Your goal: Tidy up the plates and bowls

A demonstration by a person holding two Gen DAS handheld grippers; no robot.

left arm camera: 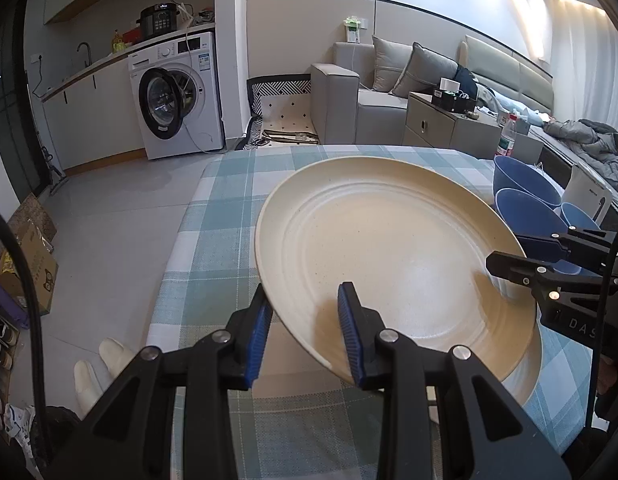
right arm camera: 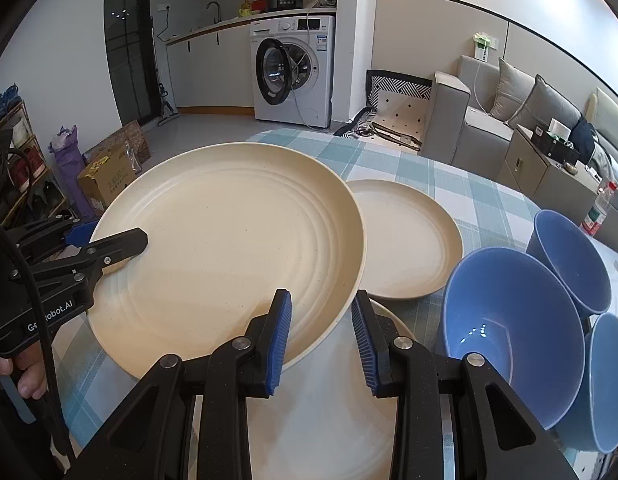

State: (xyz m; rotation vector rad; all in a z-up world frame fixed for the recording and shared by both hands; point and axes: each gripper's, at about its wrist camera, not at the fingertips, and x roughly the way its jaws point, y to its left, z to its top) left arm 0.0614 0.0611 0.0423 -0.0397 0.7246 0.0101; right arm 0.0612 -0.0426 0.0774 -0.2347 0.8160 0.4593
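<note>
Now: left gripper (left arm camera: pixel 305 334) straddles plate (left arm camera: pixel 389 252) rim | right gripper (right arm camera: pixel 321 344) agape

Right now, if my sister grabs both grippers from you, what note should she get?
Left gripper: fingers straddle the rim of the big cream plate; grip unclear.
Right gripper: same, opposite rim.
Plate hangs tilted over a second plate; smaller plate and three blue bowls sit apart on the checked tablecloth.
Nothing fully stacked yet.
Left: probably stack plates, nest bowls.
</note>
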